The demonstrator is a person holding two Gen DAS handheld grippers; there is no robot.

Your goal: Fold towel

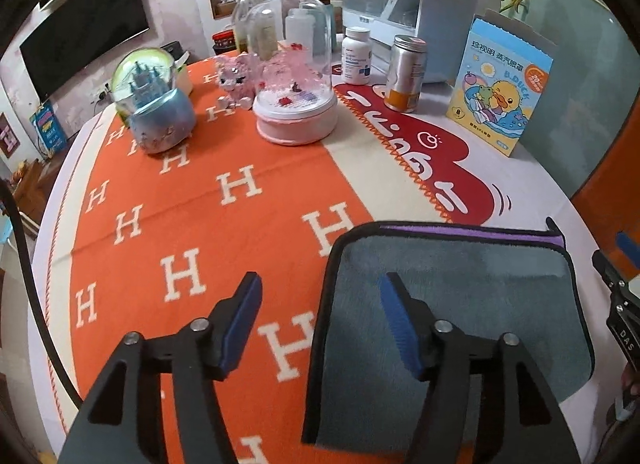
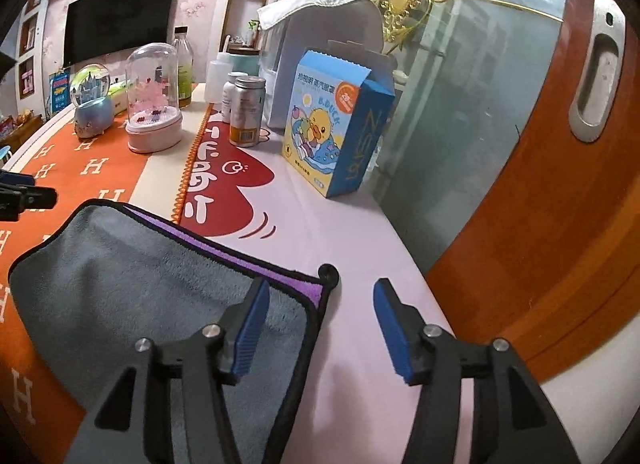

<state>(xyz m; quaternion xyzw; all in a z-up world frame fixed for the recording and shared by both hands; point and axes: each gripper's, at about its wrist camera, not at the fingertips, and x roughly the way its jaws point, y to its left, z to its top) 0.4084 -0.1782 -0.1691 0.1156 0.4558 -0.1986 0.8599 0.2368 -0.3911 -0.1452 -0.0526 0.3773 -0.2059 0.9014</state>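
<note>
Towel [image 1: 460, 304] lies folded once on the table, grey over purple; left gripper [image 1: 320, 324] and right gripper [image 2: 320, 328] hover spread, empty, straddling its side edges, likely before a second fold.

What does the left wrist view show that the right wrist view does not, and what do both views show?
Only the left wrist view shows the pink cat-shaped brick figure behind the snow globe, and the open left gripper straddling the towel's left edge.

Only the right wrist view shows the silver recessed door handle in the orange sliding door, and the open right gripper straddling the towel's right edge.

Both show the folded grey towel with black trim and purple underside, the blue duck-print carton and the pink-based clear dome.
</note>
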